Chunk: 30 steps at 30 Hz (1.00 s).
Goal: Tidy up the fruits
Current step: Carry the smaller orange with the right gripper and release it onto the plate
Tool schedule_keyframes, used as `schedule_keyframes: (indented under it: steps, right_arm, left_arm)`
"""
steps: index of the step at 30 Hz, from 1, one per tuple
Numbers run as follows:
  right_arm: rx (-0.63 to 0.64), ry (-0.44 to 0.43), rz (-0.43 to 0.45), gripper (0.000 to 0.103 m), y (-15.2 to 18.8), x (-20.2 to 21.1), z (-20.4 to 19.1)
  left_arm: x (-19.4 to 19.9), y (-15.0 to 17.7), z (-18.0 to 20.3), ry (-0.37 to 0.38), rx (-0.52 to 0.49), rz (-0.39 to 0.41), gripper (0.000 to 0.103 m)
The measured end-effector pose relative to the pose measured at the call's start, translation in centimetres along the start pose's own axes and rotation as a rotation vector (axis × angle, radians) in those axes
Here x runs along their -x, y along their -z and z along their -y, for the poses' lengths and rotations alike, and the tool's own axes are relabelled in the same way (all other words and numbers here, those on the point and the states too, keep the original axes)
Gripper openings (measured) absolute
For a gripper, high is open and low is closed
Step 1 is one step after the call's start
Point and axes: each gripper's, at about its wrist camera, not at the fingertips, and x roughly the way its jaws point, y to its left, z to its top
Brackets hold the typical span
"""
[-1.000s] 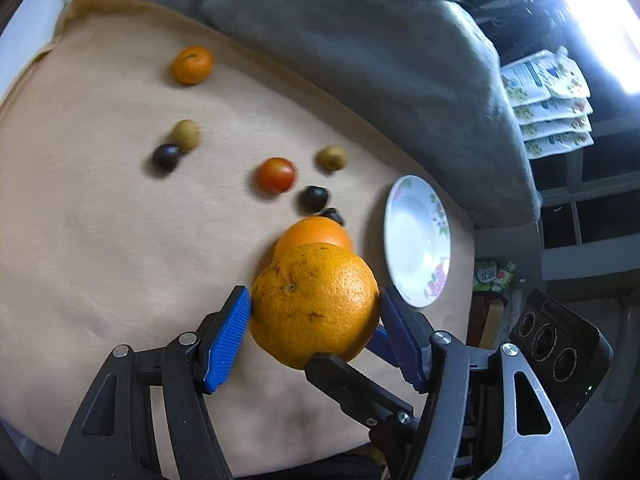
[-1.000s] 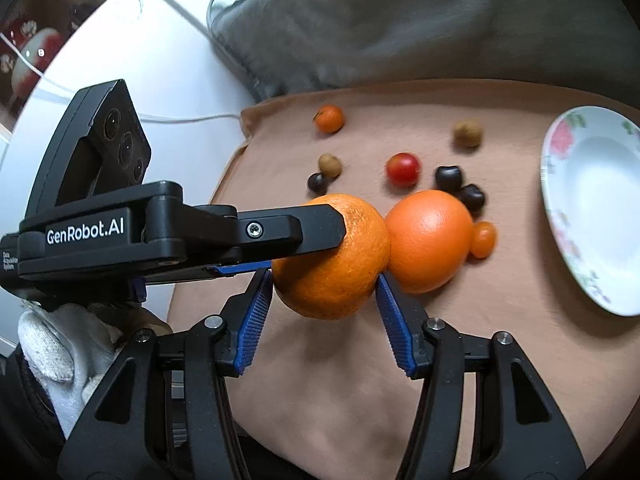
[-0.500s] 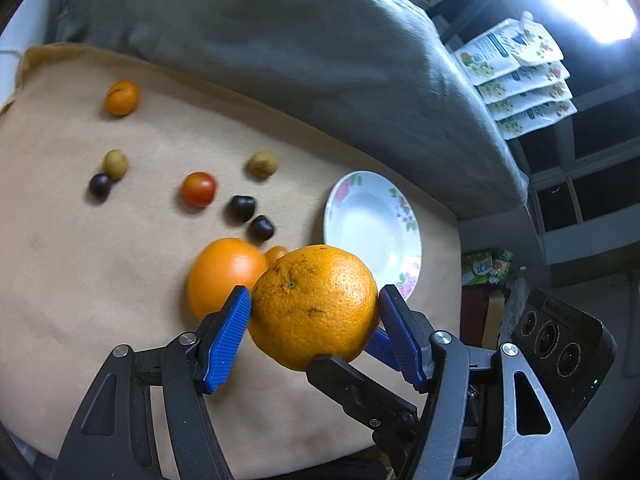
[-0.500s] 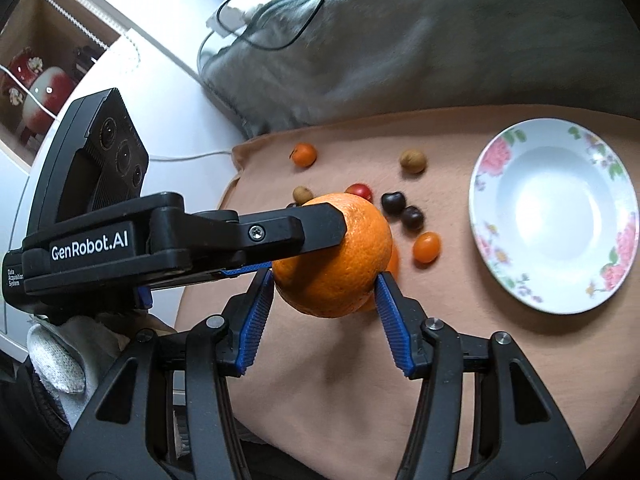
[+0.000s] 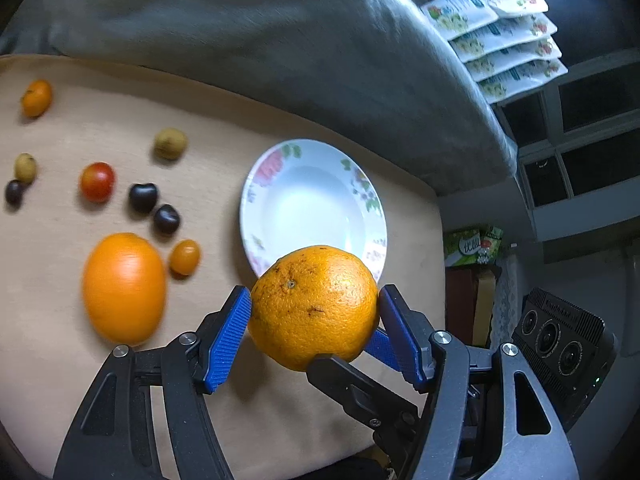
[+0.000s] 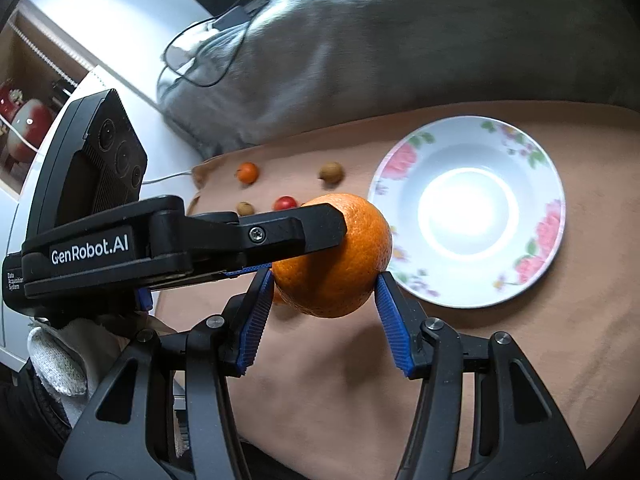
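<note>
Tan cloth is covering the work surface, with a grey cushion bulking along its far side. Both tools are sharing one load: the left gripper is clamping the orange between its blue pads at a wide spread, and the right gripper is pinching the same fruit crosswise, its jaws about half apart. The orange is hanging above the cloth at the near rim of the flowered plate (which is sitting empty). To do this well, I would be carrying it over the bowl's middle, lowering until it rests, then opening one grip at a time. Room is lying open over the plate; the cloth's edge just beyond it and the second orange to the left are worth avoiding.
</note>
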Motion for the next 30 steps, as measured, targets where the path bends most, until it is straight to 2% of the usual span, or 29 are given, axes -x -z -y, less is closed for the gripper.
schedule_keyframes:
  steps: [8,13,18,30]
  right_arm:
    - [-0.031,0.010,-0.020,0.055,0.1,0.2,2.8]
    - [-0.022,0.002,0.001,0.055,-0.4,0.7,3.3]
    - [0.027,0.044,0.010,0.055,-0.5,1.6,3.1]
    - [-0.010,0.105,0.023,0.056,1.0,3.4,3.5]
  left_arm:
    - [-2.3,0.2,1.2,-0.006,-0.001,-0.016,0.066]
    - [-3.5,0.3,1.7,-0.013,-0.008,-0.039,0.061]
    - [-2.0,-0.2,1.9,-0.015,-0.013,0.000,0.059]
    - [2.0,-0.3,1.6,-0.048,-0.055,0.059,0.059]
